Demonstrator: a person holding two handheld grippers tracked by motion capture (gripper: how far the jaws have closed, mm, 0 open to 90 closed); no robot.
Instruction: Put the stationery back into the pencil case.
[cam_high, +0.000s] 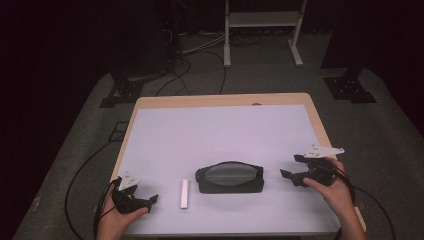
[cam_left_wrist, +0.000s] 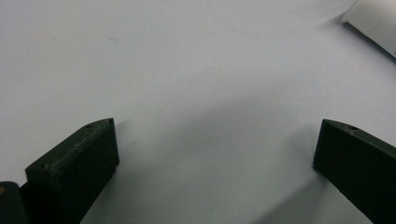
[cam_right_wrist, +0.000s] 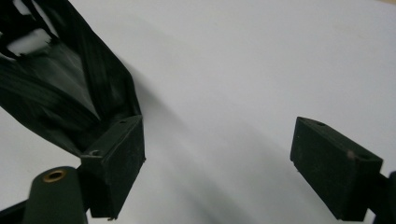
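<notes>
My right gripper (cam_high: 292, 167) sits near the table's right edge, jaws spread wide with nothing between the pads. No earlier look to compare. The black pouch (cam_high: 230, 178) lies flat on the white mat (cam_high: 220, 130), near the front and about mid-table, its mouth gaping toward the camera above. The right gripper's tips point at the pouch's right end; a bare strip of mat separates them in the high view.

Right gripper view: pouch (cam_right_wrist: 60, 88) fills the upper left, its dark fabric running down behind my left-hand pad. Whether fabric and pad touch, I cannot tell. The gap between the two pads shows bare mat (cam_right_wrist: 261, 70).

My left gripper (cam_high: 145, 196) rests at the front left of the table, jaws also wide apart and empty. A small white bar (cam_high: 185, 193) lies just beside it, between it and the pouch, lengthwise front to back. Left gripper view: plain mat (cam_left_wrist: 187, 70) between the pads, the bar's end (cam_left_wrist: 376, 21) in the upper right corner, clear of both pads.

Pouch is held by neither gripper.
</notes>
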